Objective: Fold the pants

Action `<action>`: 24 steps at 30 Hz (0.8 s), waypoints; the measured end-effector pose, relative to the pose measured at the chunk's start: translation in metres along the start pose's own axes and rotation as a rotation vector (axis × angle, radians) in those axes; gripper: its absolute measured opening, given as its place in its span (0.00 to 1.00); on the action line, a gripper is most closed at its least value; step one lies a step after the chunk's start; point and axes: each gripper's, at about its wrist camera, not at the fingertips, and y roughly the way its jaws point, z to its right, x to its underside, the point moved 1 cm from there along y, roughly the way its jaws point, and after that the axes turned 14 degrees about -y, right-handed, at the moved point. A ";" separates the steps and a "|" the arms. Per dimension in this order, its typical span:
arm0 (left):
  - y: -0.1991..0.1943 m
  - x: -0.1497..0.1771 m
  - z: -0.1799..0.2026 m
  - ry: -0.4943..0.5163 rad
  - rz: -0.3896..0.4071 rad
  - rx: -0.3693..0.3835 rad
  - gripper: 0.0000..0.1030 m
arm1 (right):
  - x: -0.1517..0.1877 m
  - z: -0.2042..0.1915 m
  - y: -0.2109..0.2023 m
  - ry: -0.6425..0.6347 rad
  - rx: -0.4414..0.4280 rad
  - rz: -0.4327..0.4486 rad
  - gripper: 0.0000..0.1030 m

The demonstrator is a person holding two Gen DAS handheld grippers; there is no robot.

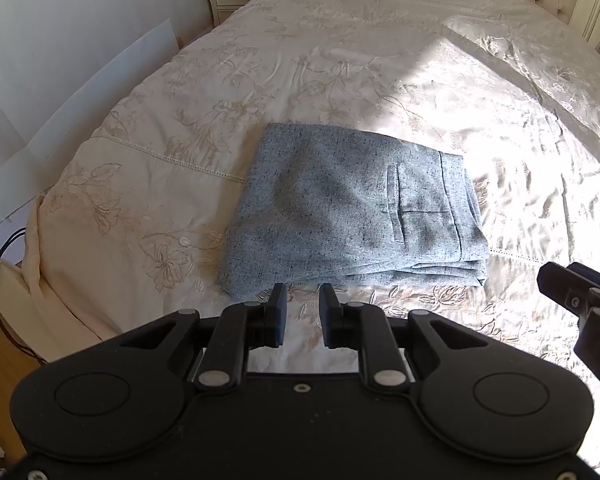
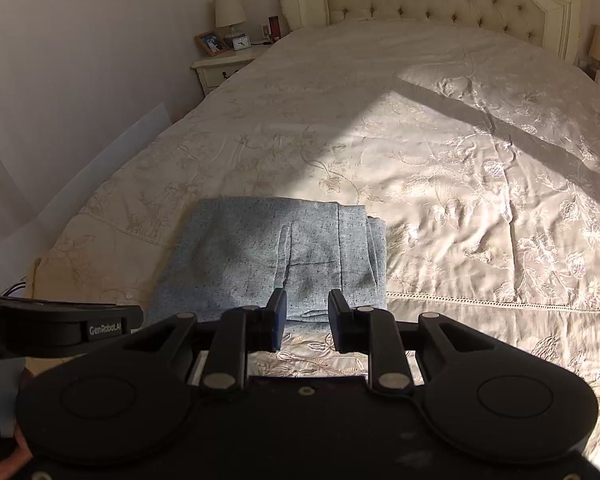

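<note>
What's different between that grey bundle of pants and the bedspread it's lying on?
The pants are speckled blue-grey, woven-looking cloth; the bedspread is shiny cream with embroidered flowers. The pants are folded into a compact stacked rectangle with layered edges on one side; the bedspread lies spread in a single layer across the bed. The pants are mostly shaded; the bedspread is partly in bright sun. Both are fabric, and neither is held.

We read one full marking: "GenRoboLAI" or similar, in white letters on the black body of the left gripper (image 2: 60, 326), seen to the left of the right gripper's jaws in the right wrist view; the last letters are unclear. In the left wrist view, the right gripper (image 1: 588, 312), right of the jaws, bears a partial "D". We read nothing else.
</note>
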 end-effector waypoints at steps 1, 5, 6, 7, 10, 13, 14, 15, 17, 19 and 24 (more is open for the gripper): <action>0.001 0.000 0.000 0.000 -0.001 0.000 0.25 | 0.000 0.000 0.000 -0.001 0.000 0.000 0.24; 0.003 -0.001 0.000 0.003 -0.008 -0.001 0.25 | -0.003 -0.003 0.004 0.003 -0.001 -0.005 0.24; 0.003 -0.001 0.001 0.004 -0.010 -0.001 0.25 | -0.003 -0.004 0.004 0.003 0.000 -0.005 0.24; 0.004 -0.001 0.001 0.005 -0.011 -0.002 0.25 | -0.004 -0.004 0.005 0.003 0.000 -0.006 0.24; 0.005 -0.001 0.001 0.009 -0.012 -0.007 0.25 | -0.006 -0.004 0.008 0.006 0.001 -0.009 0.24; 0.007 -0.002 0.002 0.012 -0.015 -0.010 0.25 | -0.007 -0.005 0.011 0.009 0.002 -0.013 0.24; 0.008 -0.003 0.002 0.013 -0.016 -0.009 0.25 | -0.007 -0.005 0.012 0.009 0.003 -0.015 0.24; 0.008 -0.003 0.002 0.013 -0.017 -0.009 0.25 | -0.007 -0.005 0.013 0.010 0.004 -0.016 0.24; 0.010 -0.004 0.003 0.016 -0.022 -0.007 0.25 | -0.008 -0.005 0.015 0.011 0.005 -0.021 0.24; 0.011 -0.004 0.004 0.019 -0.024 -0.007 0.25 | -0.008 -0.006 0.017 0.014 0.006 -0.025 0.24; 0.013 -0.005 0.006 0.029 -0.027 -0.006 0.25 | -0.010 -0.006 0.021 0.021 0.010 -0.033 0.24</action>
